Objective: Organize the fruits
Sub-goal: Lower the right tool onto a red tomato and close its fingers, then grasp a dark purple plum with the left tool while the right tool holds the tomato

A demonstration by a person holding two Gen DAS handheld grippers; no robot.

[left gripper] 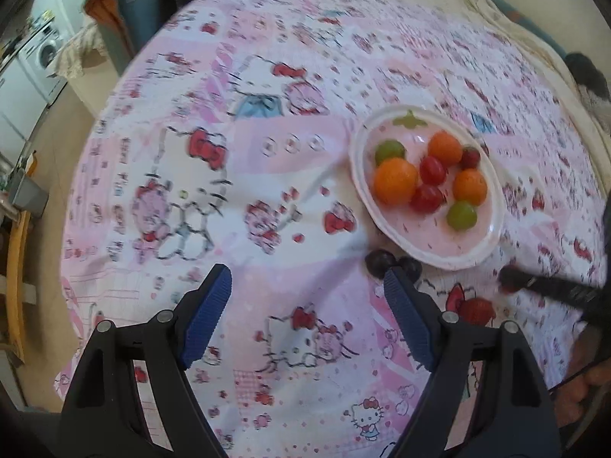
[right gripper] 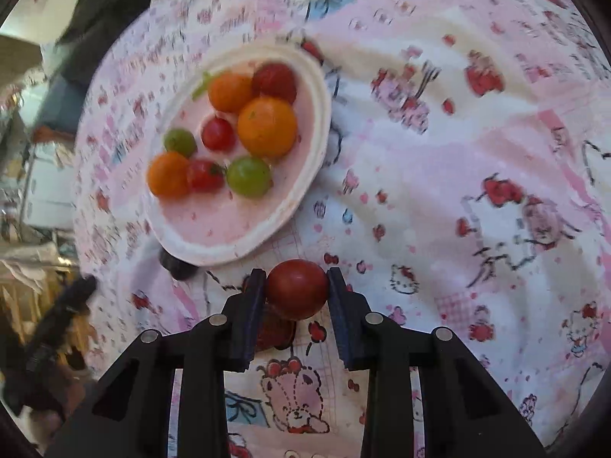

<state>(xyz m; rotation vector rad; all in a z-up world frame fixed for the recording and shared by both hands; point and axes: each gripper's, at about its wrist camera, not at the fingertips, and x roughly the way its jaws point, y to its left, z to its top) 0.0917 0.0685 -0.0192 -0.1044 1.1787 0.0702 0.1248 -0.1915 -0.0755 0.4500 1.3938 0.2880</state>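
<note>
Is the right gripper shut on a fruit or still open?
Shut: the right gripper has both jaws pressed against the dark red fruit.

A home: washing machine (left gripper: 45,51) and cupboards beside a cartoon-print cloth (left gripper: 267,191).

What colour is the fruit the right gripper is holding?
Dark red fruit, clearest in the right wrist view.
</note>
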